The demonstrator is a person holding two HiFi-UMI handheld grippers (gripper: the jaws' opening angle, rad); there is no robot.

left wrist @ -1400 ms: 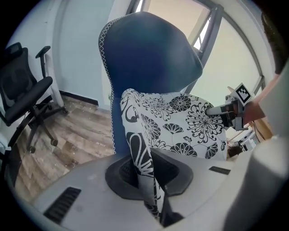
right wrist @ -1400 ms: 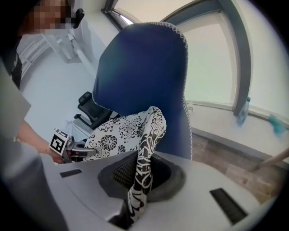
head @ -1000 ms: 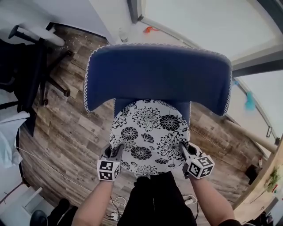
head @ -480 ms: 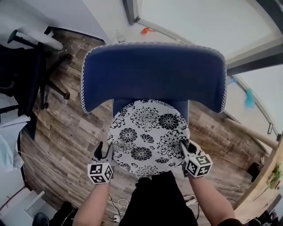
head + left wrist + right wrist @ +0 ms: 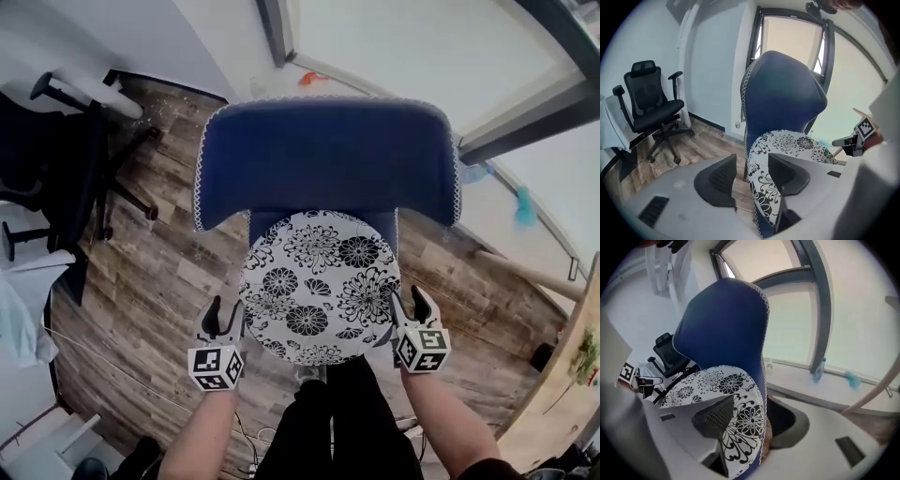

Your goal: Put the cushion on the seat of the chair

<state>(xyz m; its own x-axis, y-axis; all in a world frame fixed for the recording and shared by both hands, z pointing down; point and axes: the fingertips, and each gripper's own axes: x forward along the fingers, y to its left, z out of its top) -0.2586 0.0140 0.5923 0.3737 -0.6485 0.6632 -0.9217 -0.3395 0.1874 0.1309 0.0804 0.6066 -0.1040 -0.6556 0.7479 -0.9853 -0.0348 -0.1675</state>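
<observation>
The round white cushion [image 5: 319, 286] with black flowers lies on the seat of the blue chair [image 5: 328, 159], in front of its backrest. My left gripper [image 5: 225, 317] is open just off the cushion's left front edge, not touching it. In the left gripper view the cushion [image 5: 787, 143] shows past the spread fingers [image 5: 719, 180]. My right gripper [image 5: 410, 305] is at the cushion's right front edge with its jaws opening. In the right gripper view the cushion's rim [image 5: 745, 418] sits loose between them, and the pads do not press it.
A black office chair [image 5: 56, 159] stands on the wood floor to the left, also in the left gripper view [image 5: 651, 108]. A white cloth [image 5: 19, 314] hangs at far left. A window sill with a bottle [image 5: 818, 369] runs behind the blue chair. The person's dark legs [image 5: 328, 422] are close to the seat.
Both grippers held the cushion's front edges a second ago. The left let go first and drew back and outward. The right has now spread its jaws. The cushion rests on the seat.
</observation>
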